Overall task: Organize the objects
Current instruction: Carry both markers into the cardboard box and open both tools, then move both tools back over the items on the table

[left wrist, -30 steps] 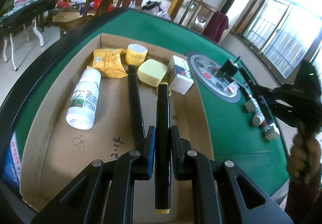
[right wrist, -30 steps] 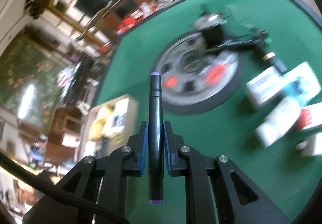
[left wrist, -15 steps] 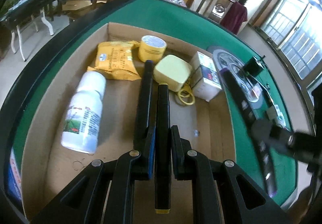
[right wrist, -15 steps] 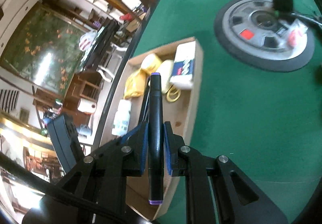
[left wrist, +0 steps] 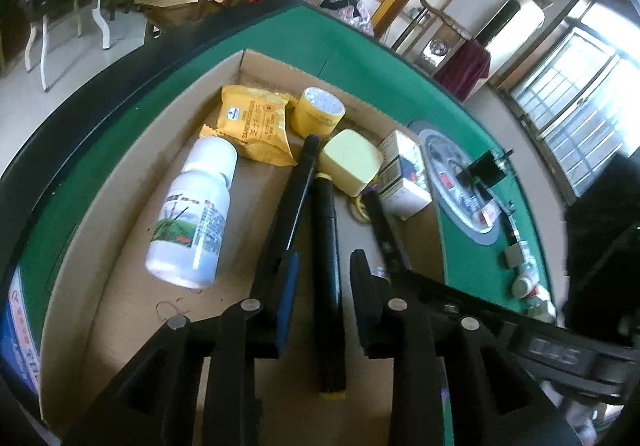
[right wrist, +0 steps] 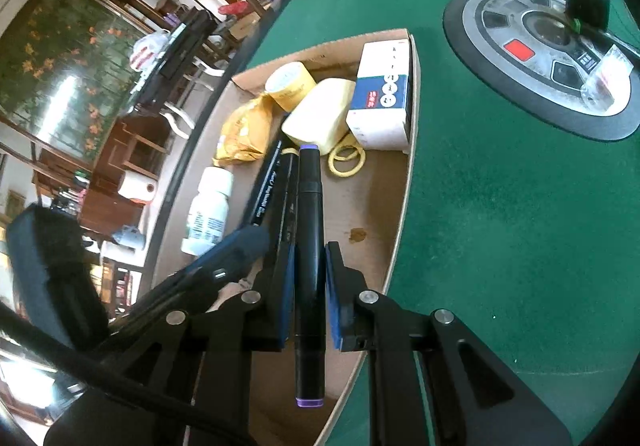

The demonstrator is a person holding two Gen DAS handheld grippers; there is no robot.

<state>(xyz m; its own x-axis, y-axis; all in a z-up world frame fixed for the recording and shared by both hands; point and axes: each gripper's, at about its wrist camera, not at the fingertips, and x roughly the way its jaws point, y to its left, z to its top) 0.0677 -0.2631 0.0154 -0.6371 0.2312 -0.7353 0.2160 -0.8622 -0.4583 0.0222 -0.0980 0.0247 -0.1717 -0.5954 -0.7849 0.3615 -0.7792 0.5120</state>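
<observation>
A: Green felt counter, cluttered room behind, cardboard box on it with a white bottle, yellow packet, tape roll, yellow case, small carton and rubber bands.

B: Left gripper?

A: Fingers opening. Yellow-capped marker sits between them, pads look clear of it, so it's let go on the box floor beside another black pen.

B: Right gripper?

A: Fingers clamped on the purple-capped marker, hovering over the box's near edge, tip aimed at the pens.

B: Tips for the drop?

A: Probably get the left gripper out first, straight back, so a pad doesn't drag the yellow marker. Then bring the right one low, keep the purple marker parallel to the other pens, and release close to the floor so it can't roll into the rubber bands or bounce out over the rim.
</observation>
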